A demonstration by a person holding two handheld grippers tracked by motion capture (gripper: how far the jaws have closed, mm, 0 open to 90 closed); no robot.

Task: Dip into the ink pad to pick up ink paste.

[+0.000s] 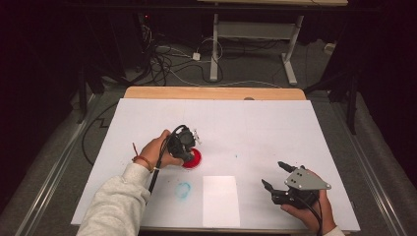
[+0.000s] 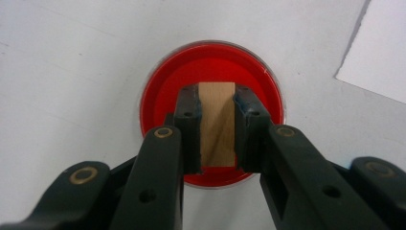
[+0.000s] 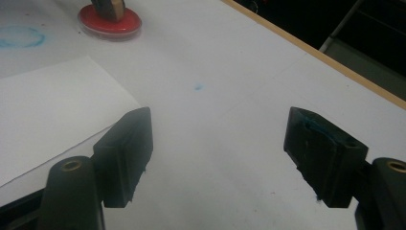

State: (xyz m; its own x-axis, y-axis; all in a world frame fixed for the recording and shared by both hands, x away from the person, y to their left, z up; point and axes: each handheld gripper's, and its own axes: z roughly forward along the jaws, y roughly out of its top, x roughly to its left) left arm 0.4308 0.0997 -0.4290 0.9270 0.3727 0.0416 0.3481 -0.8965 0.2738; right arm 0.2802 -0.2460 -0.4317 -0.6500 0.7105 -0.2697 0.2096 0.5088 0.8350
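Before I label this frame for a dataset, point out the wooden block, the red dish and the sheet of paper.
wooden block (image 2: 218, 124), left gripper view, on its bare face between the jaws.
red dish (image 2: 163, 91), left gripper view, on its red floor left of the block.
sheet of paper (image 1: 221, 199), high view, on its middle.

One wooden block (image 2: 218, 122), one red ink pad (image 2: 163, 91), one white paper sheet (image 1: 221, 200), one blue ink ring (image 1: 183, 190), two grippers

From my high view the left gripper (image 1: 185, 143) hides the block (image 2: 218, 124) and much of the red dish (image 1: 194, 158). In the right gripper view the picture's top edge crops the block. Whether block touches dish: cannot tell.
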